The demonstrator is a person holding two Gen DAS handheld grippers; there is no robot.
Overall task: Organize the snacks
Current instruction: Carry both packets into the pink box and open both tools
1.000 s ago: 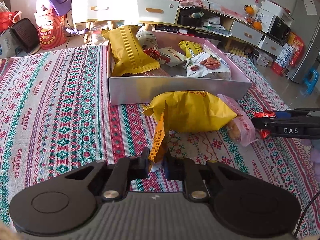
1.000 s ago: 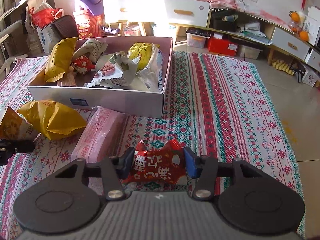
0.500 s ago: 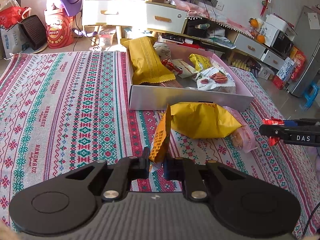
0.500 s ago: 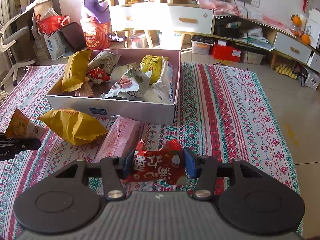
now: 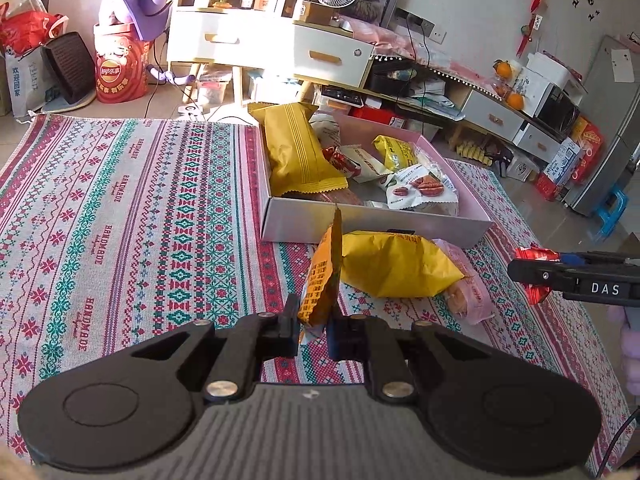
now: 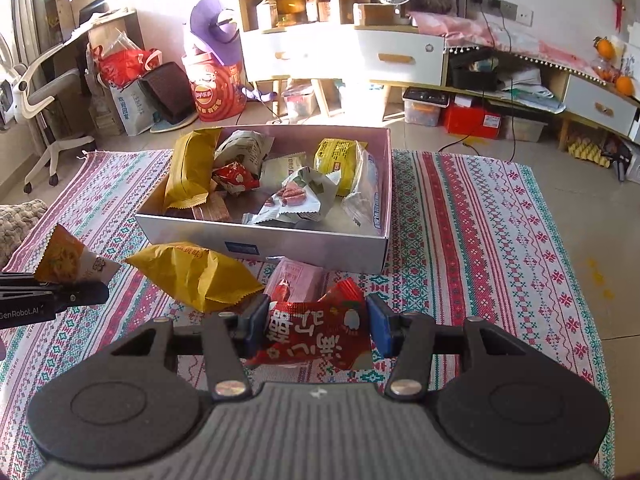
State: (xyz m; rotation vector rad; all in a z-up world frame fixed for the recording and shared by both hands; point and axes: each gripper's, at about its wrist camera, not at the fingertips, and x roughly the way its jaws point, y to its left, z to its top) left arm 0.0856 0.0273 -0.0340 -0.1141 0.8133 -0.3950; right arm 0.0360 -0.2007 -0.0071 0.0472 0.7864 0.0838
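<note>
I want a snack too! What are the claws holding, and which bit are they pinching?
The left claw pinches an orange packet by its bottom end. The right claw squeezes a red packet across its middle.

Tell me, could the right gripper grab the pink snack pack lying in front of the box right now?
Probably not yet: the right gripper is shut on the red packet. The pink pack lies close ahead, partly under the yellow bag.
</note>
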